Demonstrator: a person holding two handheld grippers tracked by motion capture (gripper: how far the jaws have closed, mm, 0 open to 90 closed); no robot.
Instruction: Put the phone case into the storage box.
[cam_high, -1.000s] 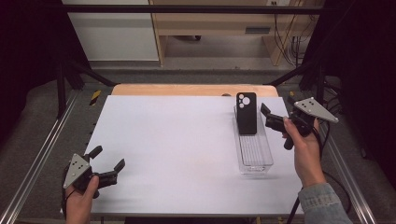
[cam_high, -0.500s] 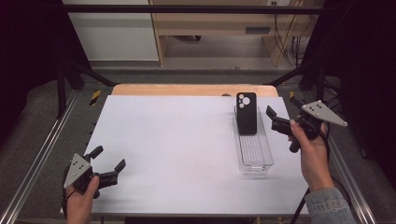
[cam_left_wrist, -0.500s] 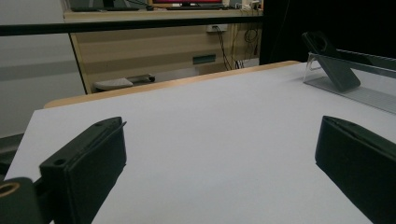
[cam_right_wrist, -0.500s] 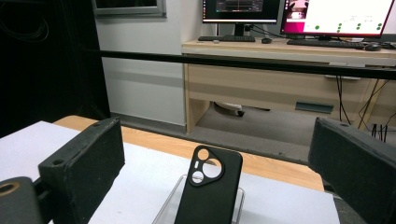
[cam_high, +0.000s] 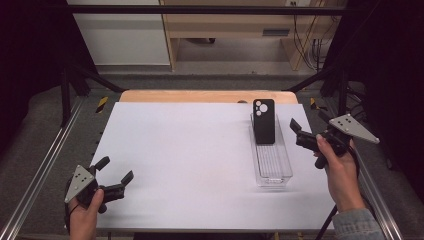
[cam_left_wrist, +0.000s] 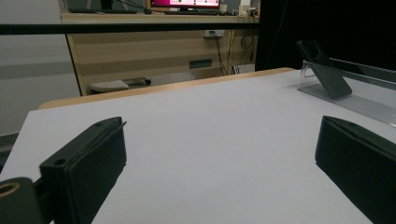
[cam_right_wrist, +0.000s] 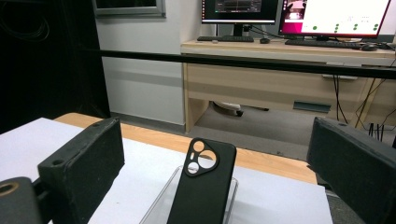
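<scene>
Judged as the approach step toward the black phone case (cam_high: 263, 121), propped upright against the far end of the clear tray (cam_high: 273, 171) on the white bench (cam_high: 190, 150). Right hand-held gripper (cam_high: 306, 131) jaws spread wide, empty, just right of the tray, near the case but not touching; through its own view, case (cam_right_wrist: 203, 186) sitting centred between the jaws, a little beyond them. Left hand-held gripper (cam_high: 114, 174) also spread, empty, well apart at the near left corner. Next move likely calls for easing forward, then closing on the case's edges.

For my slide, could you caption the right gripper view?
Open right gripper faces a black phone case leaning in a clear tray.
</scene>
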